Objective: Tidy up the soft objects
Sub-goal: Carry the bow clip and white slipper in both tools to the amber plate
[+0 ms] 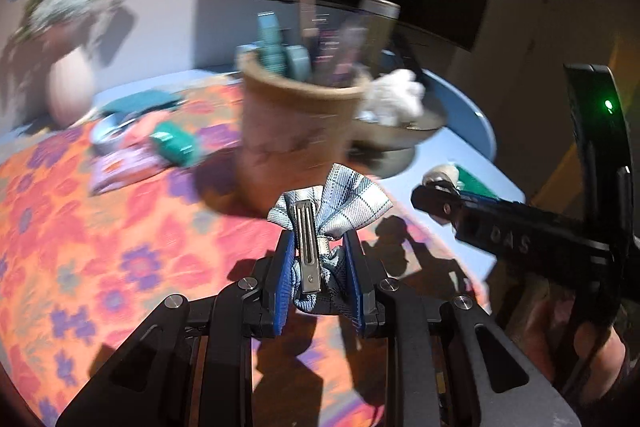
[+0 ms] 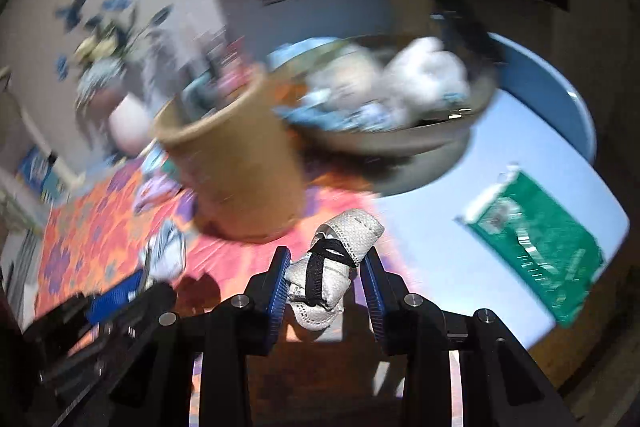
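Two hand-held grippers carry soft items above a round blue tabletop (image 2: pixel 560 99) partly covered by an orange-and-purple floral cloth (image 1: pixel 100 227).

Left gripper (image 1: pixel 320 267): jaws nearly closed, blue ribbed pads (image 1: pixel 280 287) pinching a pale blue plaid fabric bow (image 1: pixel 352 203) at its gathered middle. A flat metal clip (image 1: pixel 307 247) lies along the bow's near face. The bow hangs clear of the cloth, near the middle of the tabletop and just in front of the pot. It appears very light and limp; the wings would crush easily, so the knot beside the rigid clip is judged the firmest place to take hold. The smooth metal could slide on the pads.

Right gripper (image 2: pixel 326 287): jaws closed on a rolled white knit bundle (image 2: pixel 336 259) bound by a black elastic band (image 2: pixel 320 267). It is held above the near edge of the cloth. The open, meshy weave looks compressible and grippy; the banded waist is the likely best hold, as loose ends may unroll.

Beyond both stand a matte terracotta pot (image 1: pixel 288 131) holding upright tubes and a dull metal bowl (image 2: pixel 400 143) already heaped with white and blue soft pieces (image 2: pixel 420 75), toward the far edge; this bowl seems the probable destination. A glossy green packet (image 2: pixel 536 247) lies flat near the right edge. Motion blur hides finer detail.
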Demonstrator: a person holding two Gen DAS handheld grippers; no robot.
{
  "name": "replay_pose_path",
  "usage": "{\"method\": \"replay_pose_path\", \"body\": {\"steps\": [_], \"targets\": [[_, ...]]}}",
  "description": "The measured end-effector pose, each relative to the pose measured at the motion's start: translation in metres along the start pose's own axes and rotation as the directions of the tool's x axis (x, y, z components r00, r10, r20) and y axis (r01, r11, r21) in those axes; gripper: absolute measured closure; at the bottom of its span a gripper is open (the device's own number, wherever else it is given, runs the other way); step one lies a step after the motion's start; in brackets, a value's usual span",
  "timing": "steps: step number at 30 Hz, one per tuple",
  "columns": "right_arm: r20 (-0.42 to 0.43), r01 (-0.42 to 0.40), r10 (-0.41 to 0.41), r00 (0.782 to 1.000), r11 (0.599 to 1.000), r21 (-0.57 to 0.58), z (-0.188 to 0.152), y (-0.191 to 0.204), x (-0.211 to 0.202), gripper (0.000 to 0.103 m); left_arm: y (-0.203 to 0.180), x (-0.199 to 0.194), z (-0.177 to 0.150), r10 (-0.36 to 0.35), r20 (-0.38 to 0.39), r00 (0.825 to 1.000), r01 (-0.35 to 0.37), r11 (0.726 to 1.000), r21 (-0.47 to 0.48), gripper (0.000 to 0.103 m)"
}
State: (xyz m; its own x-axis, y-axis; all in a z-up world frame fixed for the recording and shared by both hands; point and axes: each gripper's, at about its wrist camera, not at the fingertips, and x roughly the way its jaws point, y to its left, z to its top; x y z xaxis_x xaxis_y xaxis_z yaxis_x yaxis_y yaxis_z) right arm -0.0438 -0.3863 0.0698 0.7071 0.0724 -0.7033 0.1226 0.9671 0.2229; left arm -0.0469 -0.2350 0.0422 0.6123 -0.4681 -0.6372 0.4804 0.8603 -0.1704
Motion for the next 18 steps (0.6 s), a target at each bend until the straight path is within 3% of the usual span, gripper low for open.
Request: {"method": "replay_pose_path", "body": {"steps": [11,18], "targets": [[0.086,0.019,-0.031,0.996,0.990,0.137,0.038,-0.076,-0.027,0.068,-0.077,0.026,0.047,-0.074,0.004,0.997,0.073,0.990,0.124,0.082],[0.140,-0.024,0.002,0.990,0.987,0.157,0.080,-0.091,-0.029,0.068,-0.096,0.048,0.101,-0.045,0.006,0.999,0.044,0.995,0.085,0.082]]}}
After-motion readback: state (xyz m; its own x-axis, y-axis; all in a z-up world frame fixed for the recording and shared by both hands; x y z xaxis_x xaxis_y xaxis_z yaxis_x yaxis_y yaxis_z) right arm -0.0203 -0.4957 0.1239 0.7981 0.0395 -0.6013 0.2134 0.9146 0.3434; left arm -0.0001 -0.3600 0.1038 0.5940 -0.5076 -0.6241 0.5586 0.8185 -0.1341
